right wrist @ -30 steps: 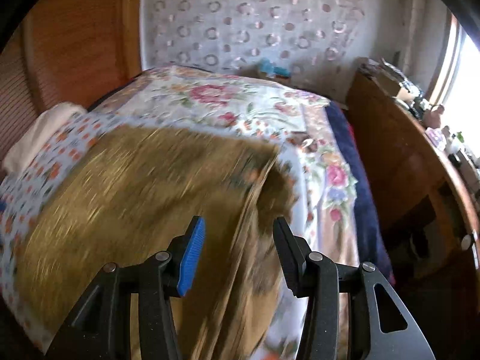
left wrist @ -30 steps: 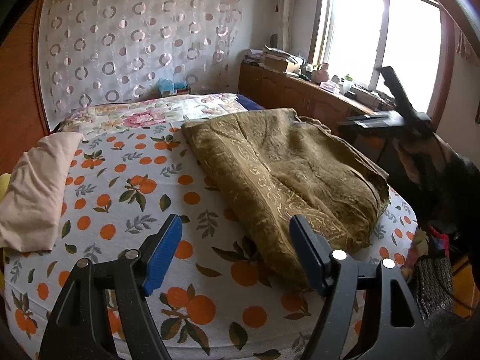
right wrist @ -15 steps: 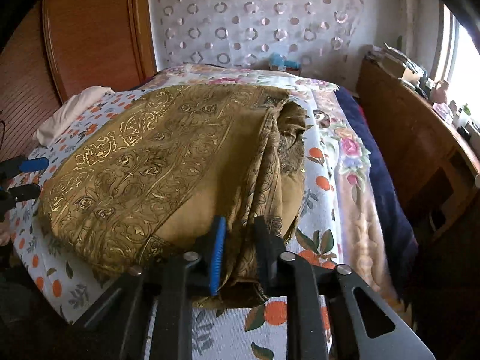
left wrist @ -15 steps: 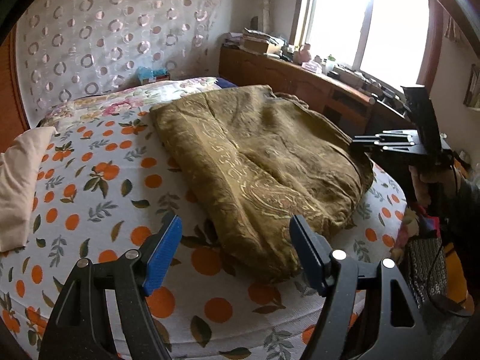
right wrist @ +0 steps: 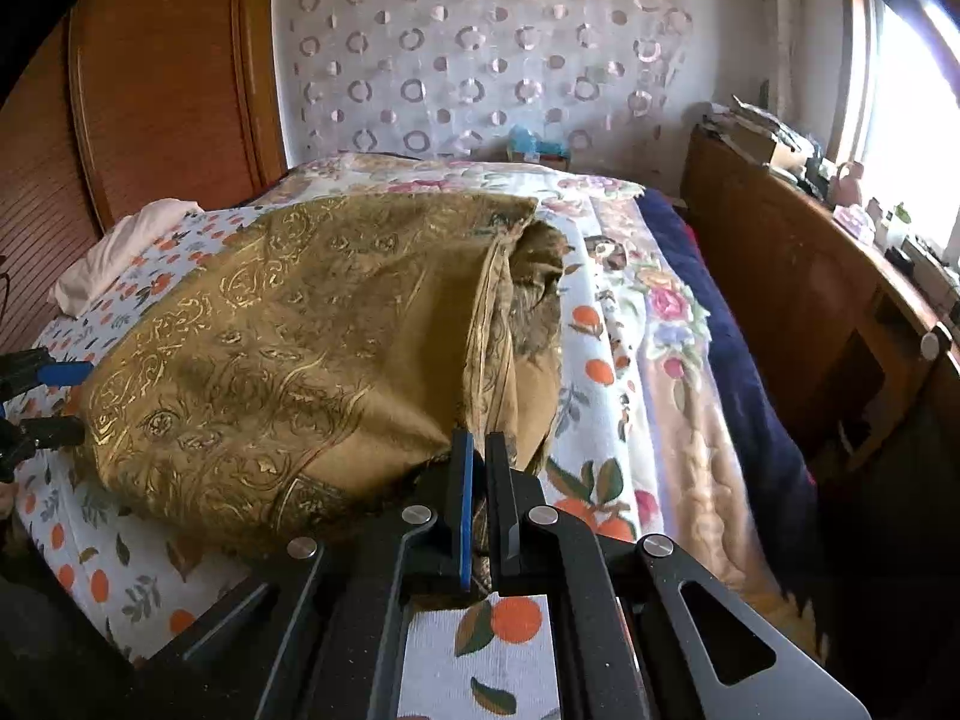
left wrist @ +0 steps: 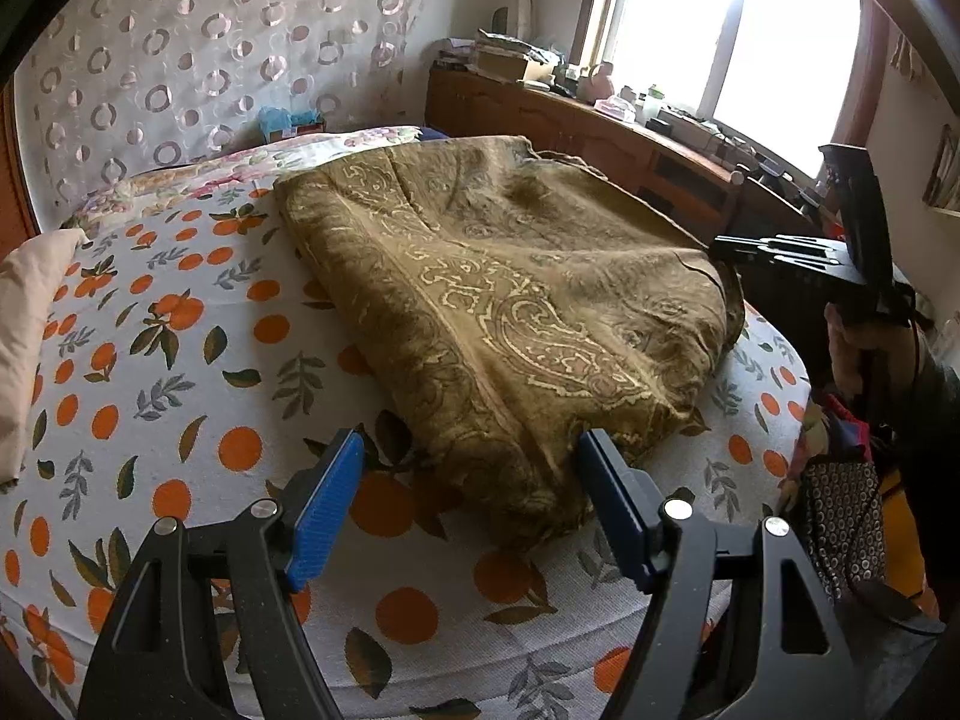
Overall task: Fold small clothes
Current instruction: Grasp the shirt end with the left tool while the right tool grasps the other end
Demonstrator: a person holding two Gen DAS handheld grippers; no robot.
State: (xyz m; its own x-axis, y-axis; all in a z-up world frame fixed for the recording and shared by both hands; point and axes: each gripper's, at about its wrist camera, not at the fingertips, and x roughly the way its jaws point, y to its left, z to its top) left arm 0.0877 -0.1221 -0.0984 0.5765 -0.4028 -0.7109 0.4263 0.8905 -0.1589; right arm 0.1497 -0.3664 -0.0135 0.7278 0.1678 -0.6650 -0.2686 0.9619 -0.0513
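Note:
An olive-gold patterned garment [left wrist: 510,300] lies folded over on the orange-print bedsheet [left wrist: 180,360]. My left gripper [left wrist: 471,474] is open, its blue pads either side of the garment's near corner, just above the sheet. My right gripper [right wrist: 478,468] is shut on the garment's [right wrist: 288,348] layered edge at its near right corner. The right gripper also shows in the left wrist view [left wrist: 792,252] at the garment's far right edge. The left gripper shows in the right wrist view [right wrist: 42,396] at the garment's left end.
A cream pillow [left wrist: 24,324] lies at the bed's left edge. A floral quilt and a dark blue blanket [right wrist: 714,324] cover the bed's far side. A cluttered wooden cabinet [right wrist: 810,276] runs under the window. Bags [left wrist: 840,516] sit on the floor right of the bed.
My right gripper has closed from wide open onto the garment's edge. My left gripper has moved in toward the garment's near corner, staying open.

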